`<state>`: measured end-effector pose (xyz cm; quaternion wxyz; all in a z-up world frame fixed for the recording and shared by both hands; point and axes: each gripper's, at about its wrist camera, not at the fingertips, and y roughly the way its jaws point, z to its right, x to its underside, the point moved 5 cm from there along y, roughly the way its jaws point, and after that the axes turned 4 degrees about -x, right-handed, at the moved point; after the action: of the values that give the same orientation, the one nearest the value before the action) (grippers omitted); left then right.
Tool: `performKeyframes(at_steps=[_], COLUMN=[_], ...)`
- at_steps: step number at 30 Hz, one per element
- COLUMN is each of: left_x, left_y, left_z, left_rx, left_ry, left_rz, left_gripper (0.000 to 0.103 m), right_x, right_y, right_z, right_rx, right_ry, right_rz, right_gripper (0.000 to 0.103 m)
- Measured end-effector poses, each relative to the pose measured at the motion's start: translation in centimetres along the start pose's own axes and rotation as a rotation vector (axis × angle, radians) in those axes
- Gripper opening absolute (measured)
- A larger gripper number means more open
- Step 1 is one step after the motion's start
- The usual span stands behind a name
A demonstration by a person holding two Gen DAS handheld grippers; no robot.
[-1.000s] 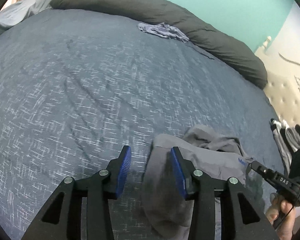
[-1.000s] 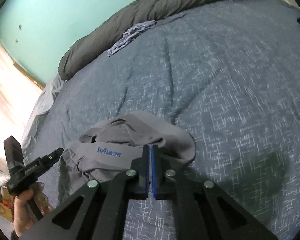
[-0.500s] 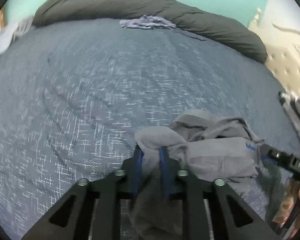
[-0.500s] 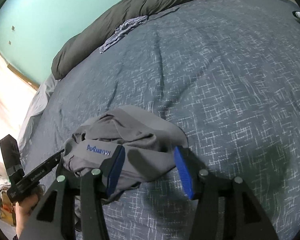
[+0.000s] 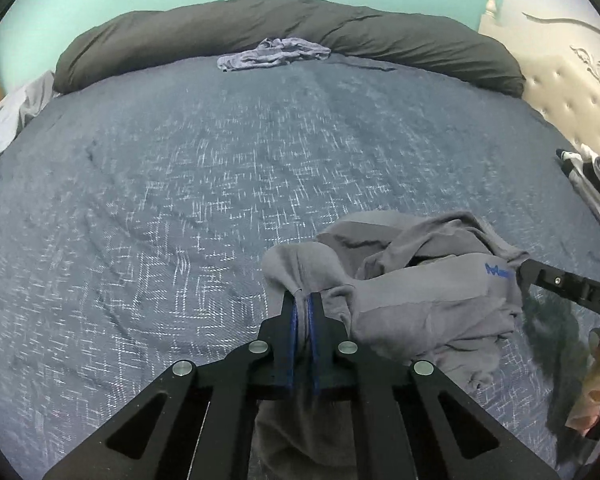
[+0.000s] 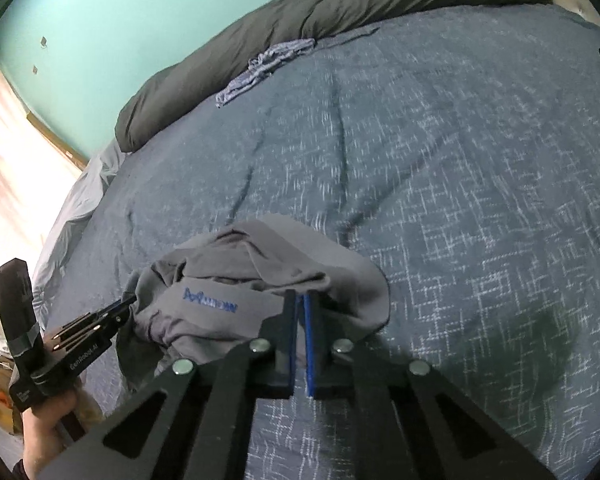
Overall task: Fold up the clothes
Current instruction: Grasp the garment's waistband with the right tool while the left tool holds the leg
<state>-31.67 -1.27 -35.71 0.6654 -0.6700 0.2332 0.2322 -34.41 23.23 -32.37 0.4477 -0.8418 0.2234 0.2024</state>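
Both grippers pinch the grey garment (image 5: pixel 420 304) on the blue bedspread (image 5: pixel 180 200).

The left gripper (image 5: pixel 301 300) clamps a bunched fold; the right gripper (image 6: pixel 300 300) appears closed on the cloth's edge, though its tips are partly hidden there.

The shorts (image 5: pixel 420 300) lie bunched on the bed (image 5: pixel 180 200) just before me. My left tongs (image 5: pixel 301 304) sit at their left edge, my right tongs (image 6: pixel 300 304) at their right. Far behind, a crumpled cloth (image 5: pixel 274 53) lies against the long pillow (image 5: pixel 284 24) along the bed's far side. More clothes (image 5: pixel 592 176) lie to the right.
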Motion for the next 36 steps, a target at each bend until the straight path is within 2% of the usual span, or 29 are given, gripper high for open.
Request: performKeyframes(at_steps=[5, 9, 11, 12, 13, 14, 18, 20, 22, 25, 36], left_x=[0.0, 0.0, 0.0, -0.1, -0.2, -0.2, -0.3, -0.3, -0.3, -0.4, -0.8], left_y=[-0.7, -0.9, -1.0, -1.0, -1.1, -1.2, -1.4, -1.6, -1.9, -2.4, -6.9], left_z=[0.4, 0.5, 0.4, 0.5, 0.5, 0.5, 0.7, 0.8, 0.7, 0.5, -1.4], left_rx=[0.002, 0.003, 0.001, 0.000, 0.001, 0.002, 0.008, 0.011, 0.016, 0.021, 0.025], left_ry=[0.011, 0.011, 0.011, 0.010, 0.010, 0.009, 0.009, 0.011, 0.010, 0.007, -0.022], left_rz=[0.010, 0.008, 0.009, 0.011, 0.013, 0.015, 0.020, 0.023, 0.027, 0.035, 0.119], left_gripper=[0.005, 0.005, 0.005, 0.005, 0.005, 0.005, 0.005, 0.005, 0.005, 0.005, 0.002], right_x=[-0.2, -0.3, -0.2, -0.1, 0.0, 0.2, 0.7, 0.8, 0.9, 1.0, -0.9], right_y=[-0.7, -0.3, 0.2, 0.4, 0.6, 0.8, 1.6, 1.8, 2.0, 2.0, -2.8], right_z=[0.3, 0.8, 1.2, 1.3, 1.2, 1.1, 0.3, -0.1, -0.2, -0.2, -4.0], right_rx=[0.000, -0.005, 0.017, 0.024, 0.018, 0.014, 0.014, 0.003, 0.003, -0.002, -0.056], right_ry=[0.009, 0.051, 0.072, 0.076, 0.079, 0.079, 0.043, 0.024, 0.008, 0.002, -0.095], right_rz=[0.018, -0.009, -0.030, -0.038, -0.045, -0.050, -0.074, -0.068, -0.070, -0.063, 0.083], right_gripper=[0.002, 0.003, 0.016, 0.040, 0.053, 0.053, 0.053, 0.048, 0.017, 0.006, 0.003])
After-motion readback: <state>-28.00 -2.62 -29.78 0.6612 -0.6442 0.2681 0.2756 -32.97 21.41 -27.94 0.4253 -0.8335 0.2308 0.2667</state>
